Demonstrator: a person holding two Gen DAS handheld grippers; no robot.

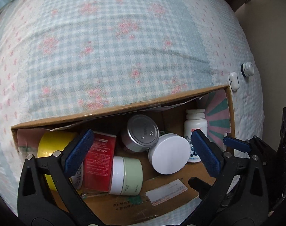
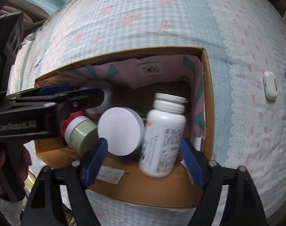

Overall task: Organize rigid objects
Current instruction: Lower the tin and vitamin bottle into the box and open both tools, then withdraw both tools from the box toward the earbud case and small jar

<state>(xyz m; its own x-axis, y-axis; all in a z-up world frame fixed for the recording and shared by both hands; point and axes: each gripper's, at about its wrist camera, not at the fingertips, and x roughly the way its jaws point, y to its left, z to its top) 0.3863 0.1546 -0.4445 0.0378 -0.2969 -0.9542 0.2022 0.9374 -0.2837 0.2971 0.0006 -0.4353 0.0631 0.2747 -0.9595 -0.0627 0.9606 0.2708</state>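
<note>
Pill bottle (image 2: 162, 137) — smooth white plastic — between parted right tongs (image 2: 143, 162).

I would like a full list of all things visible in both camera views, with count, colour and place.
cardboard box: 1, brown, on the bed
bedsheet: 1, blue checked with pink flowers, under the box
pill bottle: 1, white, in the box, right side
round lid jar: 1, white, box middle
metal can: 1, silver, box back
cream jar: 1, green and white, lying in the box
red carton: 1, box left
tape roll: 1, yellow, box far left
small case: 1, white, on the bed right of the box
small jar: 1, dark and white, beside the case
left gripper: open, above the box
right gripper: open, around the pill bottle
</note>
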